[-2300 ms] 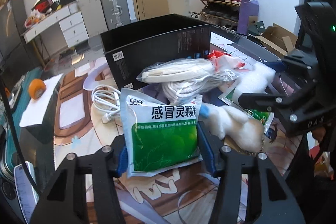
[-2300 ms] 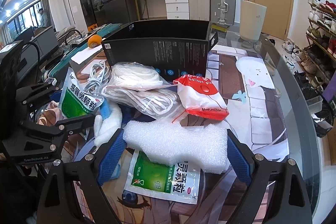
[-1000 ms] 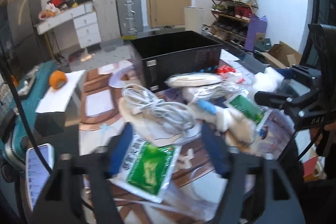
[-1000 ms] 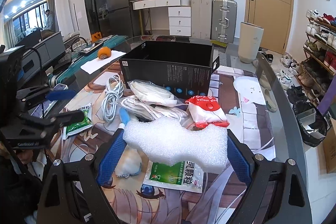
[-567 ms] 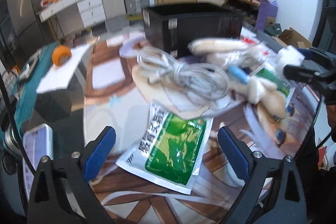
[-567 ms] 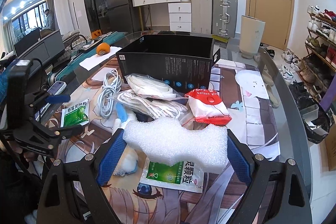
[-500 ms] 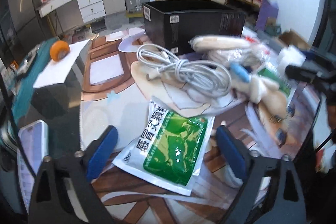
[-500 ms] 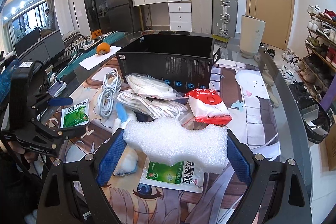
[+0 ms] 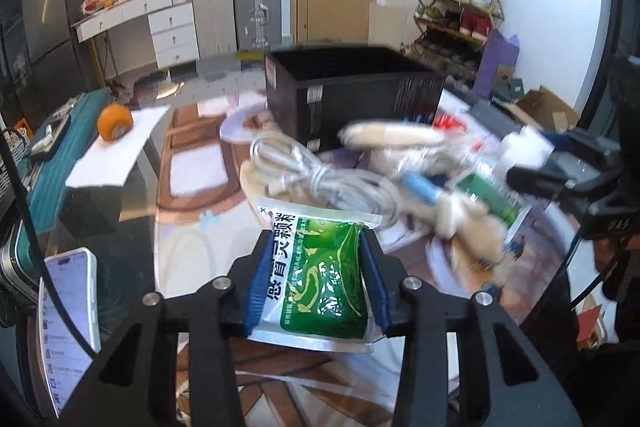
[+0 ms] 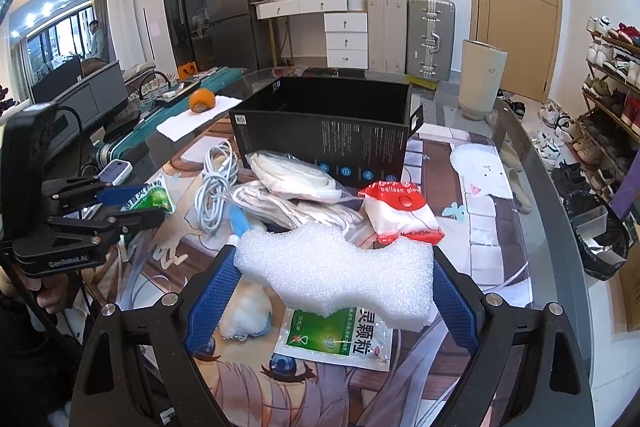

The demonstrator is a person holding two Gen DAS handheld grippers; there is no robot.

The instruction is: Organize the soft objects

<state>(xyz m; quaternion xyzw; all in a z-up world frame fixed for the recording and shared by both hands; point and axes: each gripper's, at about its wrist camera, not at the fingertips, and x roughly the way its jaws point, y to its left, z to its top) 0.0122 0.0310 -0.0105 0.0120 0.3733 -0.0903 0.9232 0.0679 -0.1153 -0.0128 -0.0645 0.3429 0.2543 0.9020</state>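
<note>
the left gripper is closing its jaws on the green sachet, squeezing its sides, probably to carry it to the black box at twelve o'clock. the right gripper is gripping the white foam block by its ends, holding it above the table, likely waiting its turn for the box.

Both grippers I'm driving are matte black angular frames with triangular cut-outs, silver screw heads at the finger pivots, blue textured pads inside the fingers. Left gripper carries white "GenRobot.AI" lettering on its side plate, black cable looping behind it. Right gripper shows the same build.
</note>
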